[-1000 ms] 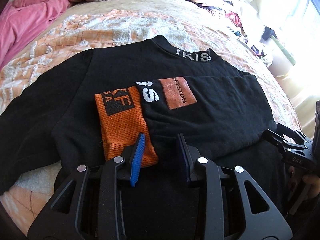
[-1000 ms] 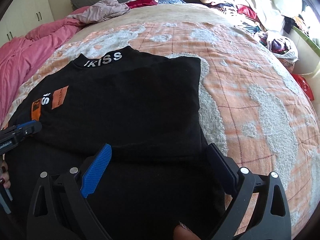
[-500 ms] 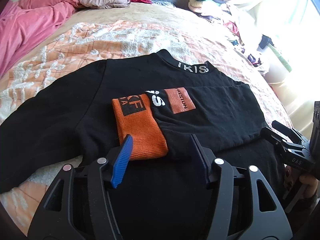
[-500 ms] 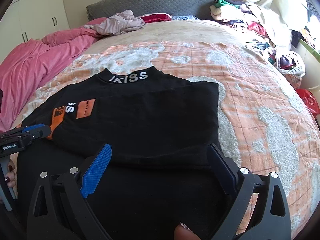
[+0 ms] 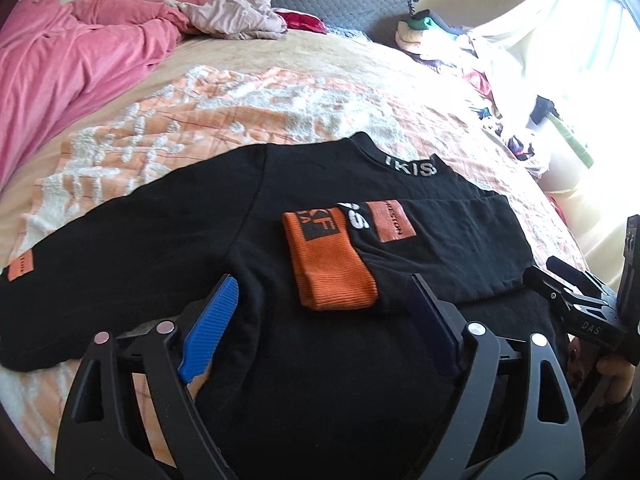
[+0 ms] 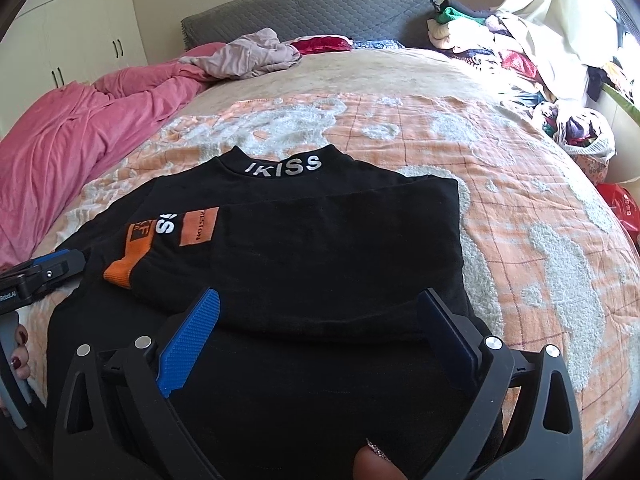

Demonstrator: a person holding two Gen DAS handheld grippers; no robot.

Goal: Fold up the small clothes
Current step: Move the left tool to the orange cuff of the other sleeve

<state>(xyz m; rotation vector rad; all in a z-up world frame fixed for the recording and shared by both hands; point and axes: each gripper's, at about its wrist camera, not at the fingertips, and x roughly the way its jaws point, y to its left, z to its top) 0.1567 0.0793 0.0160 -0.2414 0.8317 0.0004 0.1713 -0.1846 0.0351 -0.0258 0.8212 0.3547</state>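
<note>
One black sweatshirt [image 5: 168,232] counted, two orange cuffs [image 5: 332,268] seen, two grippers [image 5: 320,320] held open, one pink duvet [image 6: 60,136], one clothes pile [image 6: 520,56]

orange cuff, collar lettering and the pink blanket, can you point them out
orange cuff [image 5: 330,276], left wrist view, on the ribbed middle of the cuff
collar lettering [image 6: 285,165], right wrist view, on the middle letters
pink blanket [image 6: 68,136], right wrist view, on its rumpled middle

The black sweater [image 6: 320,240] is soft matt cloth with a ribbed orange cuff [image 5: 332,272]. The blanket [image 6: 520,200] looks tufted and rough. Ridged blue pads [image 5: 210,328] look like matt plastic.
</note>
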